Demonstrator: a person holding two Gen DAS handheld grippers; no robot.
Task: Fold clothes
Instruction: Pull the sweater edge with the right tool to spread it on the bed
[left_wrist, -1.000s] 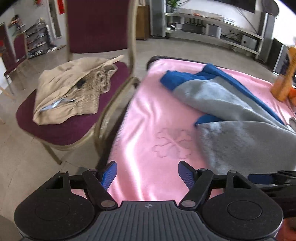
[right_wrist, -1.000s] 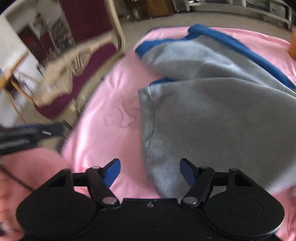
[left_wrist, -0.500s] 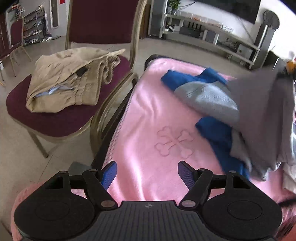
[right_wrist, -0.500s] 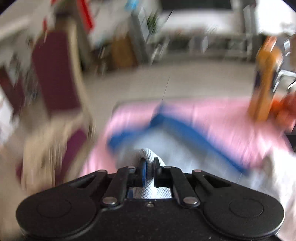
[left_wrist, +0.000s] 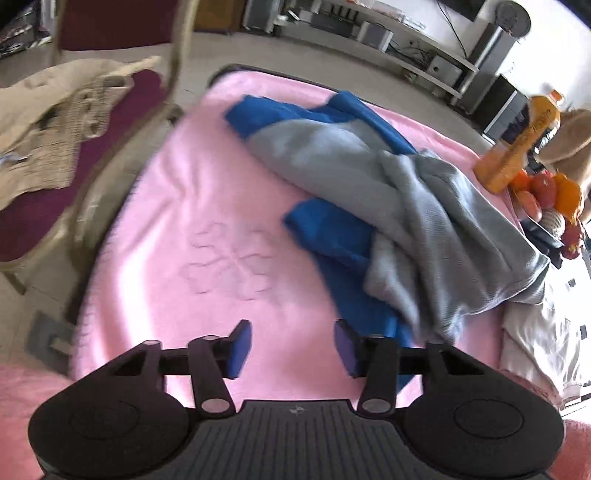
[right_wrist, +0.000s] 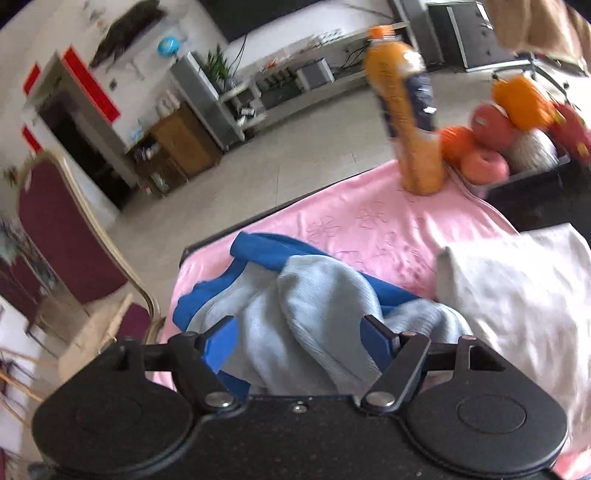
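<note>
A grey and blue garment (left_wrist: 399, 206) lies crumpled on the pink cloth (left_wrist: 207, 229) that covers the table. Its grey body is bunched toward the right, with blue sleeves showing at the far end and underneath. My left gripper (left_wrist: 291, 349) is open above the pink cloth, just left of the garment's near blue edge. In the right wrist view my right gripper (right_wrist: 299, 343) is open directly over the heaped garment (right_wrist: 314, 317), with grey fabric between and below its blue fingers but not pinched.
A maroon chair (left_wrist: 40, 192) with beige clothes (left_wrist: 48, 122) on its seat stands left of the table. An orange bottle (right_wrist: 410, 110) and a fruit pile (right_wrist: 498, 125) sit at the far right. A white folded cloth (right_wrist: 517, 295) lies right of the garment.
My right gripper was shut on the grey fabric and lifting it half a second ago; it has now opened and the garment has dropped in a heap further right. The left gripper stayed open.
</note>
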